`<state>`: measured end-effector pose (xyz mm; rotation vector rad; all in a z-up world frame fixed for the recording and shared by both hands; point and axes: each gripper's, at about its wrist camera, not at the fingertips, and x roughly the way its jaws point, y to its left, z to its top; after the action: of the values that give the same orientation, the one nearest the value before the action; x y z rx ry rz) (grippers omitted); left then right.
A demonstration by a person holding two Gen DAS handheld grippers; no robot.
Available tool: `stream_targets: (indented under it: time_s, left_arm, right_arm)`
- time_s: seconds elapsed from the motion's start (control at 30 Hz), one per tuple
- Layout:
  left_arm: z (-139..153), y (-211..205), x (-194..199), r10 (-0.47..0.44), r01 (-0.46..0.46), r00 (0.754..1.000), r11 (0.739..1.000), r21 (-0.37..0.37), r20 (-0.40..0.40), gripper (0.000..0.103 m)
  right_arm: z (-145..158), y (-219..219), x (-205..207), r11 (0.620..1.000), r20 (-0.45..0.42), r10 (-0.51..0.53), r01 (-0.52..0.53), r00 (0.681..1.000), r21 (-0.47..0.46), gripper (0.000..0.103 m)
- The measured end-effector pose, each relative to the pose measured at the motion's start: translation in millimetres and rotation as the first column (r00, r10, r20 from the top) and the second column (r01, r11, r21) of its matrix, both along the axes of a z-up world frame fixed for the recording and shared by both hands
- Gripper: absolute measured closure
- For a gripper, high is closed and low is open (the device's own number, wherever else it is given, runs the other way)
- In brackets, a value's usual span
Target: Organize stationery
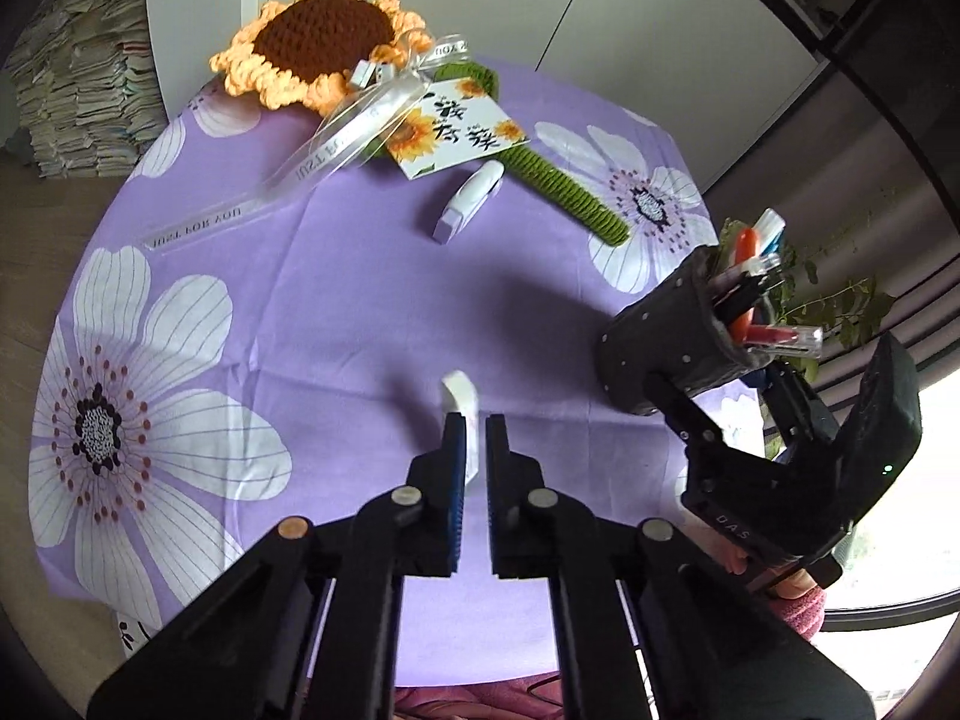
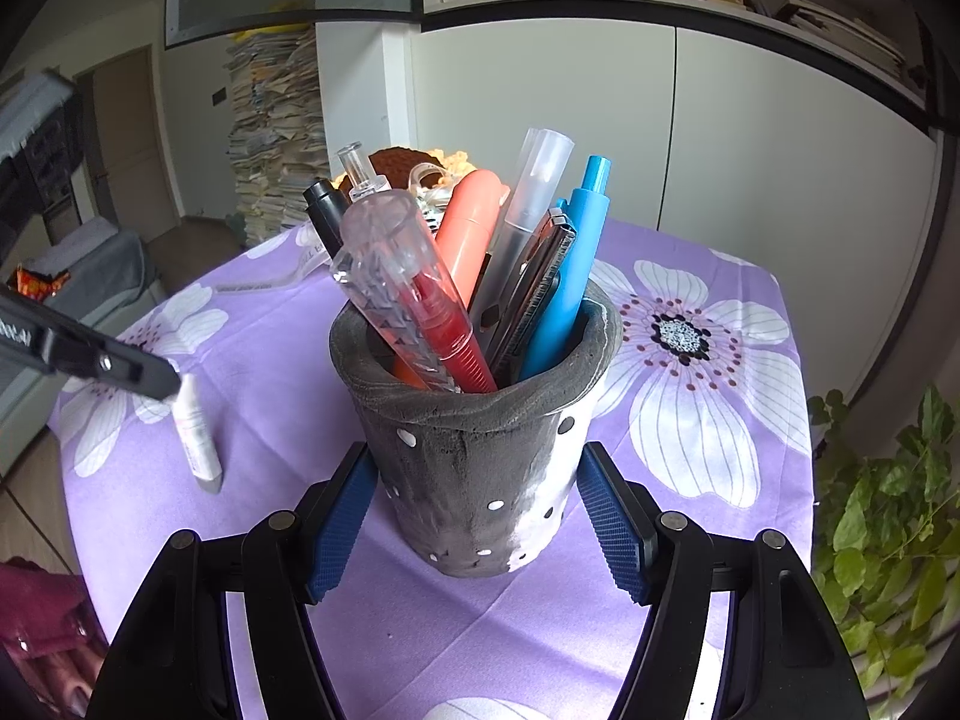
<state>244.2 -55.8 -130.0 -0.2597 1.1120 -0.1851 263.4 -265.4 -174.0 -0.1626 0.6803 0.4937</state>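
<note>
My left gripper (image 1: 477, 420) is shut on a slim white pen-like stick (image 1: 459, 393) and holds it above the purple flowered tablecloth (image 1: 336, 300). In the right wrist view the stick (image 2: 195, 438) hangs down from a left finger (image 2: 120, 366), grey tip lowest. My right gripper (image 2: 474, 480) is shut on a grey dotted pen holder (image 2: 474, 468), blue pads pressed on both its sides. Several pens stand in it, among them a red one (image 2: 444, 324), a blue one (image 2: 570, 276) and an orange one (image 2: 471, 228). In the left wrist view the holder (image 1: 666, 336) looks tilted.
A white and lilac correction tape (image 1: 468, 201) lies on the cloth near a crochet sunflower (image 1: 318, 42) with a card (image 1: 456, 126) and ribbon. A leafy plant (image 2: 888, 510) stands past the table's right edge. Stacked papers (image 2: 270, 138) rise behind.
</note>
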Motion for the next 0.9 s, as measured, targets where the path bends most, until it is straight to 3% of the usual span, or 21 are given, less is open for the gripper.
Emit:
stream_targets:
  time_s: [0.13, 0.23, 0.4, 0.43, 0.53, 0.57, 0.7, 0.9]
  left_arm:
    - [13, -6, 4, -0.015, 0.015, 0.999, 1.000, 0.005, 0.048, 0.100]
    - [7, -5, 11, -0.016, 0.016, 1.000, 1.000, -0.002, 0.003, 0.095]
    - [-19, 3, 30, 0.054, -0.048, 0.994, 0.996, 0.072, -0.091, 0.090]
    - [-22, 5, 33, 0.063, -0.055, 0.993, 0.995, 0.081, -0.097, 0.085]
    - [-34, 9, 41, 0.101, -0.087, 0.987, 0.990, 0.115, -0.129, 0.055]
    - [-35, 10, 44, 0.110, -0.095, 0.986, 0.988, 0.124, -0.122, 0.054]
    - [-38, 9, 50, 0.131, -0.114, 0.988, 0.976, 0.185, -0.086, 0.054]
    - [-51, 7, 56, 0.131, -0.105, 0.982, 0.977, 0.186, -0.133, 0.061]
  right_arm:
    - [0, 0, 0, 1.000, 0.000, -0.002, 0.002, 1.000, -0.001, 0.033]
    - [0, 0, -1, 1.000, 0.001, -0.004, 0.004, 1.000, -0.002, 0.033]
    - [1, 0, -1, 1.000, 0.001, -0.005, 0.005, 1.000, -0.002, 0.033]
    - [1, 0, -1, 1.000, 0.001, -0.005, 0.005, 1.000, -0.002, 0.033]
    - [1, 0, -1, 1.000, 0.001, -0.007, 0.007, 1.000, 0.000, 0.033]
    - [1, 0, -1, 1.000, 0.001, -0.007, 0.007, 1.000, 0.001, 0.033]
    - [0, 0, 0, 1.000, 0.001, -0.008, 0.008, 1.000, 0.004, 0.033]
    - [1, 0, -2, 1.000, 0.003, -0.010, 0.010, 1.000, 0.009, 0.033]
